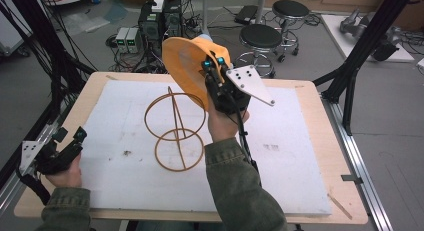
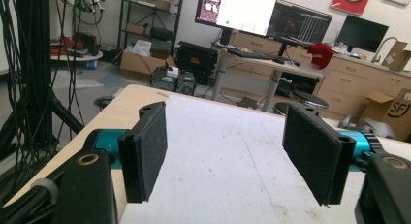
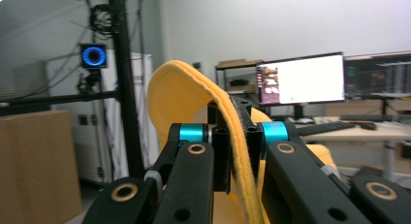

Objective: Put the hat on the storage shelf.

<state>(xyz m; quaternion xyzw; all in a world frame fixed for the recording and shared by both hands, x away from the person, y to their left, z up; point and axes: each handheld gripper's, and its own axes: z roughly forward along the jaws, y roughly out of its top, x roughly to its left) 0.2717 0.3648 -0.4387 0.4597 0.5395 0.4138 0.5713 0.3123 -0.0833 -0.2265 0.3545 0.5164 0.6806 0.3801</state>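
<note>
**One yellow cap held aloft above one wire stand**

Two grippers are at work, with one cap and one wire stand between them. The right gripper (image 1: 214,66) is raised over the far half of the table (image 1: 320,156), its jaws pressed together on the brim of the yellow cap (image 1: 187,66). In the right gripper view the brim's edge (image 3: 232,136) runs between the two pads, pinched tight. The cap hangs in the air, clear of the white sheet (image 1: 280,161), tilted on edge: its open underside faces the person's left, and its long axis runs from the pinched brim up and away toward the far side of the table.

Below and just left of the cap stands the wire stand (image 1: 176,128), made of two rings joined by thin rods, resting on the white sheet and apart from the cap.

The left gripper (image 1: 70,136) rests at the near left corner of the table, jaws spread wide with nothing between its pads (image 2: 145,151).
</note>
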